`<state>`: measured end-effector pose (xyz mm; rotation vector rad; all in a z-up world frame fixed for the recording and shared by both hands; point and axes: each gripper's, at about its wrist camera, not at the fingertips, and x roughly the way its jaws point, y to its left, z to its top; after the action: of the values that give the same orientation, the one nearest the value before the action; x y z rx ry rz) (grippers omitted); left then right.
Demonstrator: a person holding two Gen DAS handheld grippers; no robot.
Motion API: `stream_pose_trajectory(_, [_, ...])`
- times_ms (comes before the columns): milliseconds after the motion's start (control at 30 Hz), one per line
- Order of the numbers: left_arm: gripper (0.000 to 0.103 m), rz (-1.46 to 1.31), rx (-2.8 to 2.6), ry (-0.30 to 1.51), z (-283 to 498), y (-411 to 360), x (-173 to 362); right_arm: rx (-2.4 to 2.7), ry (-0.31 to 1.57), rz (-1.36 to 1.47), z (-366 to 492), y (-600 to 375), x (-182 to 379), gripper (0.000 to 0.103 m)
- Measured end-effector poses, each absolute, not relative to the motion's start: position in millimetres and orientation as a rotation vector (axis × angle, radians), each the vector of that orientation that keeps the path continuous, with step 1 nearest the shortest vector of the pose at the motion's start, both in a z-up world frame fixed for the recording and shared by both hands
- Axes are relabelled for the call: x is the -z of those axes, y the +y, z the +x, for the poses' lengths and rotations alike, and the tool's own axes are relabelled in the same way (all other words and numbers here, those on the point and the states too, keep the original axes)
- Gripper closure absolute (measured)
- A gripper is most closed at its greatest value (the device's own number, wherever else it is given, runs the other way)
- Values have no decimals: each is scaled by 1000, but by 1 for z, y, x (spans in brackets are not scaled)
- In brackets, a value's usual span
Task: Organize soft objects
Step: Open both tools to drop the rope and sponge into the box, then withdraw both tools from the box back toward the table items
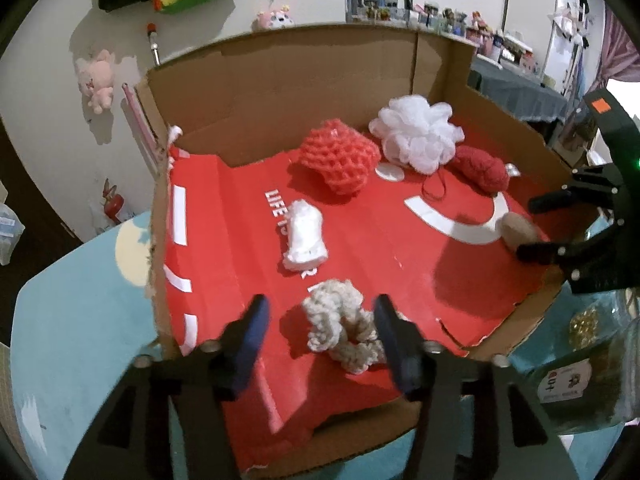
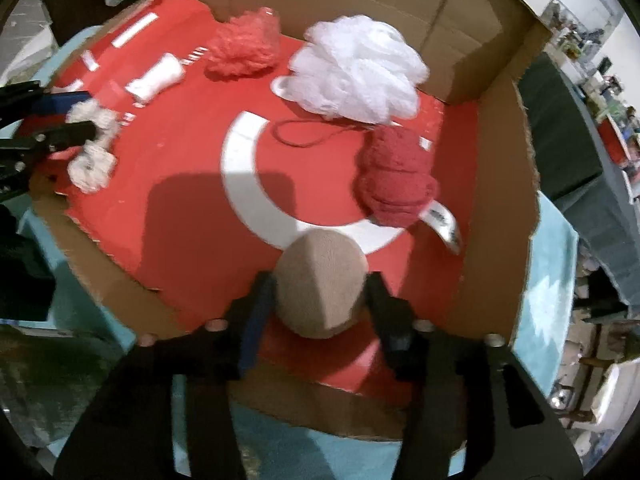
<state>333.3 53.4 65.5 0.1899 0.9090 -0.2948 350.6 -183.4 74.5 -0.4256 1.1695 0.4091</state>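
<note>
A cardboard box point(image 1: 280, 76) with a red floor point(image 2: 192, 208) holds soft objects. A cream knitted scrunchie point(image 1: 340, 328) lies between the spread fingers of my left gripper point(image 1: 320, 316), which is open around it; it also shows in the right wrist view point(image 2: 94, 148). My right gripper point(image 2: 320, 288) has its fingers against both sides of a tan plush ball point(image 2: 320, 284), seen in the left wrist view point(image 1: 520, 230) too. Further back lie a white cloth roll point(image 1: 306, 236), a coral crochet piece point(image 1: 340, 156), a white mesh pouf point(image 1: 420, 132) and a dark red yarn bundle point(image 2: 394, 178).
The box sits on a light blue table point(image 1: 80, 320). Its back and right walls point(image 2: 460, 20) stand upright; the front edge is torn and low. A jar point(image 1: 588, 376) stands to the right of the box. Shelves with clutter line the far wall.
</note>
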Motion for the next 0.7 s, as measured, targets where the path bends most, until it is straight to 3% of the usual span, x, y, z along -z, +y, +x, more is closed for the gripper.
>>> stream_pose_trajectory(233, [26,138,298,836,318,59,-92,-396,1107,-402,343,-181,-101,35])
stream_pose_trajectory(400, [18,127,294,754,296,59,-118,-380,1055,-378,329,-187,-128,31])
stream_pose_trajectory(467, [8,131,282,700,281,58,-132,-373,1033,-370,325,-190,-139,31])
stream_pose_trajectory(700, [1,119,256,535,230,54,-174,-349,898,-303,288,-199,-190,22])
